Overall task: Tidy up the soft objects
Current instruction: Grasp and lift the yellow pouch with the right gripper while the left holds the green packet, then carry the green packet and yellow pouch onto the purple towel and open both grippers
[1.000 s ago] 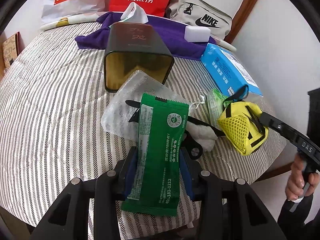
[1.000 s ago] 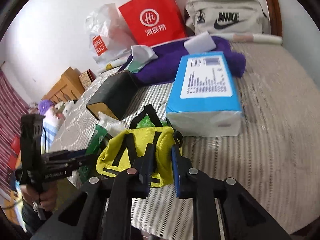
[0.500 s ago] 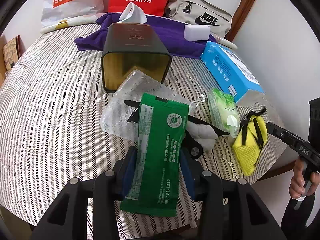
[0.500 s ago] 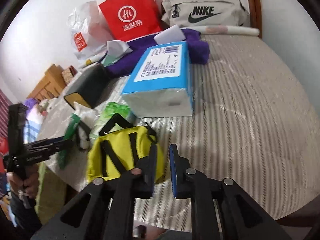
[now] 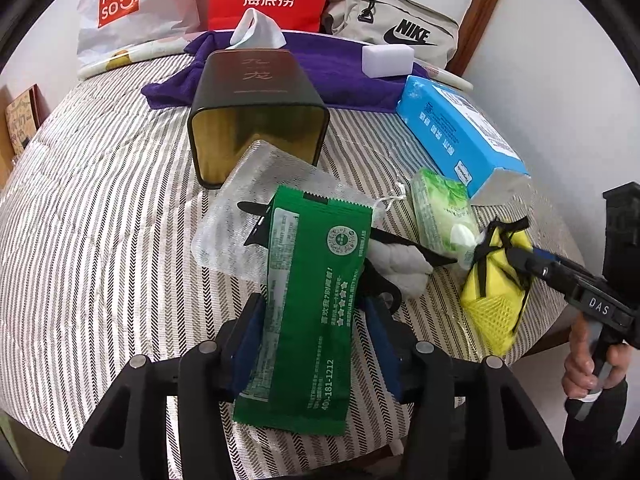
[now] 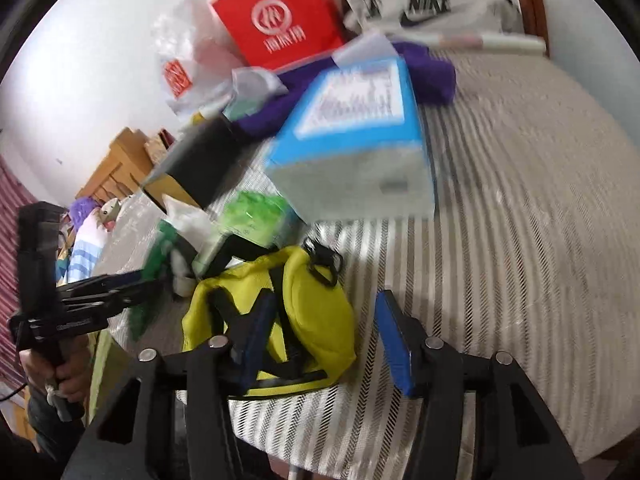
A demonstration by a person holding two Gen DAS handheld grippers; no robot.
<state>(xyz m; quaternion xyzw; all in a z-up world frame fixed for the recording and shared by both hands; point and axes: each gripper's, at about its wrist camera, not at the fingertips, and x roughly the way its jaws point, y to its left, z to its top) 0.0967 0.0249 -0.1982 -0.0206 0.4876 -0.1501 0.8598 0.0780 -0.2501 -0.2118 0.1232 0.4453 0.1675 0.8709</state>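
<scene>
My left gripper [image 5: 314,304] keeps the green packet [image 5: 316,300] upright between its pads; the jaws are opening and the grip looks loose on the right side. Under the packet lie a clear plastic bag [image 5: 240,216] and a white cloth [image 5: 400,264]. The yellow mesh pouch [image 6: 304,312] lies on the striped bed [image 6: 500,200] near its edge. My right gripper [image 6: 324,304] is around it with jaws opening; the pouch leans on the left finger and the right pad stands clear. In the left wrist view the pouch [image 5: 494,292] sits just ahead of the right gripper [image 5: 528,258].
A black tin box [image 5: 256,112] lies on its side, mouth toward me. A green tissue pack [image 5: 444,208] and a blue tissue pack [image 5: 456,128] sit to the right. At the back lie a purple towel [image 5: 340,76], a white sponge [image 5: 387,60], shopping bags and a Nike bag [image 5: 392,24].
The right gripper brought the yellow pouch down to the bed's edge and its jaws have parted from shut. The left jaws stand slightly wider around the green packet.
</scene>
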